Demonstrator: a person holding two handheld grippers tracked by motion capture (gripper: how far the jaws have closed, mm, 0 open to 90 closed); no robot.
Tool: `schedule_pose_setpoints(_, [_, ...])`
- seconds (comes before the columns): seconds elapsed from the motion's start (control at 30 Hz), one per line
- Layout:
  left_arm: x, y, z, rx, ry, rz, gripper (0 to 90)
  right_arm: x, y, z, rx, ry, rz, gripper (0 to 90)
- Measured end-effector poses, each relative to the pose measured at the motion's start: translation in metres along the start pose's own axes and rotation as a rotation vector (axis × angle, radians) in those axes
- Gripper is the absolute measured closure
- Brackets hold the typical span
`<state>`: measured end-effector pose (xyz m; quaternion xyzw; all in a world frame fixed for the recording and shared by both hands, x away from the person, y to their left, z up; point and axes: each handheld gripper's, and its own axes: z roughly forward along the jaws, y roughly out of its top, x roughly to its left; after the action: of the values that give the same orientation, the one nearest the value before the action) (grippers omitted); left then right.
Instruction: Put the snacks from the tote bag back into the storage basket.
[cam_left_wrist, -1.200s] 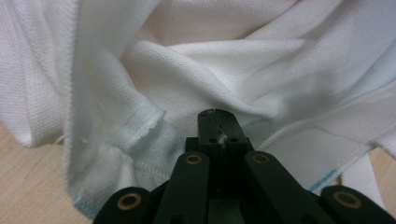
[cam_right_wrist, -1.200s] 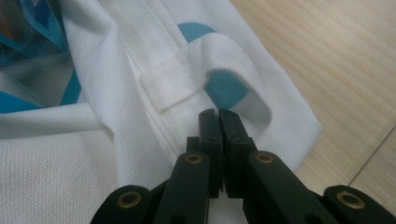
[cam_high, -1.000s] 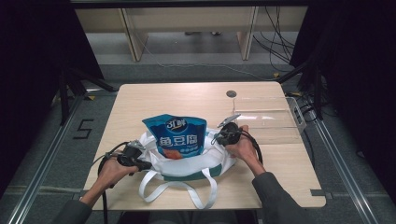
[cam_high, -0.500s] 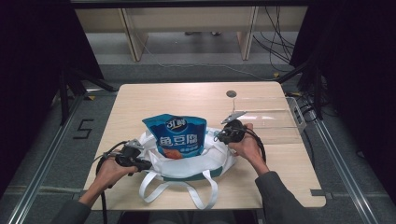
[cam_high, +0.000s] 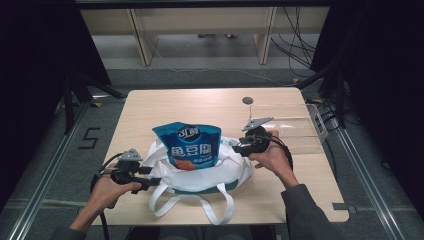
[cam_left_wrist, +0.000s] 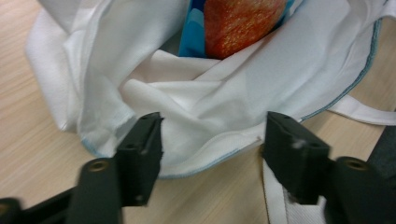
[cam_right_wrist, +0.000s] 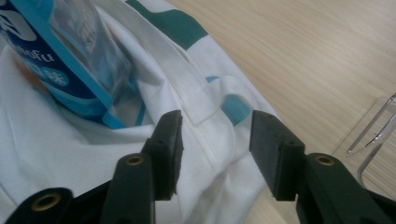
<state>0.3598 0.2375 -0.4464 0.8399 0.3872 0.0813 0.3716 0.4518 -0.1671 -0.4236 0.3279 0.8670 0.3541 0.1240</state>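
both tools wide open at white bag edges, gripping nothing.

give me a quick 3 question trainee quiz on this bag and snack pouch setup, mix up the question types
1. True or false: the blue snack pouch lies flat on the table, apart from the white tote bag.
2. Multiple choice: how do the jaws of the left gripper stand? A) shut on a bag handle B) open, with the bag's edge between them C) shut on the pouch
3. Fill in: the right gripper is open at the bag's rim, where the fabric carries ____ patches.

Key: 1 false, the pouch stands in the bag's mouth. 2 B. 3 green.
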Motion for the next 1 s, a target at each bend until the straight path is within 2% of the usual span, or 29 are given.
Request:
schedule_pose_setpoints(0.03, [-0.001,-0.001,-0.001,-0.001,-0.002,-0.005,33.8,0.002,0.000,0.000,-0.004,0.007,0.016,49.4])
schedule_pose_setpoints(0.07, [-0.002,-0.003,-0.003,-0.007,0.009,-0.007,33.1,0.002,0.001,-0.001,-0.011,0.002,-0.003,48.9])
schedule_pose_setpoints(0.1, [-0.004,-0.005,-0.005,-0.011,0.024,-0.003,30.8,0.003,0.002,-0.005,0.013,0.009,-0.001,47.4])
schedule_pose_setpoints(0.17, [-0.005,-0.008,-0.008,-0.016,0.034,-0.003,28.4,0.004,0.004,-0.006,0.001,0.006,-0.024,44.8])
schedule_pose_setpoints(0.2, [-0.007,-0.010,-0.008,-0.040,0.043,-0.011,28.1,0.004,0.005,-0.009,0.013,0.013,-0.033,44.3])
schedule_pose_setpoints(0.23, [-0.008,-0.011,-0.011,-0.036,0.034,-0.012,27.4,0.005,0.007,-0.012,0.027,0.017,-0.035,43.7])
schedule_pose_setpoints(0.27, [-0.009,-0.012,-0.012,-0.040,0.033,-0.019,26.7,0.006,0.008,-0.011,0.006,0.007,-0.048,43.0])
schedule_pose_setpoints(0.3, [-0.010,-0.014,-0.014,-0.045,0.044,-0.034,26.0,0.006,0.010,-0.014,0.025,0.015,-0.060,42.3])
schedule_pose_setpoints(0.33, [-0.011,-0.015,-0.016,-0.052,0.046,-0.037,25.0,0.008,0.012,-0.017,0.018,0.016,-0.052,40.9])
schedule_pose_setpoints(0.4, [-0.012,-0.018,-0.018,-0.062,0.049,-0.030,23.3,0.011,0.016,-0.022,0.023,0.019,-0.070,40.0])
schedule_pose_setpoints(0.5, [-0.012,-0.024,-0.022,-0.049,0.047,-0.041,22.0,0.017,0.025,-0.034,0.030,0.050,-0.089,38.1])
schedule_pose_setpoints(0.53, [-0.012,-0.025,-0.022,-0.050,0.053,-0.042,22.0,0.022,0.028,-0.038,0.027,0.047,-0.067,37.9])
schedule_pose_setpoints(0.57, [-0.012,-0.026,-0.024,-0.048,0.048,-0.041,22.0,0.023,0.031,-0.041,0.039,0.067,-0.085,37.6])
schedule_pose_setpoints(0.63, [-0.013,-0.028,-0.024,-0.056,0.064,-0.044,22.0,0.028,0.038,-0.046,0.048,0.072,-0.097,37.0])
schedule_pose_setpoints(0.67, [-0.013,-0.029,-0.025,-0.046,0.054,-0.039,22.0,0.029,0.042,-0.051,0.071,0.080,-0.106,36.5])
schedule_pose_setpoints(0.77, [-0.015,-0.030,-0.024,-0.054,0.063,-0.034,22.1,0.032,0.056,-0.057,0.073,0.097,-0.157,35.6])
schedule_pose_setpoints(0.8, [-0.015,-0.030,-0.025,-0.039,0.061,-0.039,22.1,0.034,0.061,-0.059,0.082,0.100,-0.163,35.2])
schedule_pose_setpoints(0.83, [-0.016,-0.031,-0.024,-0.044,0.063,-0.048,22.1,0.037,0.066,-0.060,0.087,0.113,-0.171,35.2])
schedule_pose_setpoints(0.87, [-0.015,-0.031,-0.026,-0.036,0.065,-0.030,22.1,0.039,0.071,-0.061,0.075,0.112,-0.188,35.1])
schedule_pose_setpoints(0.93, [-0.015,-0.033,-0.026,-0.035,0.074,-0.022,22.4,0.044,0.085,-0.064,0.084,0.124,-0.241,34.5])
schedule_pose_setpoints(1.0, [-0.016,-0.034,-0.026,-0.037,0.077,-0.027,22.7,0.050,0.095,-0.066,0.087,0.135,-0.266,34.0])
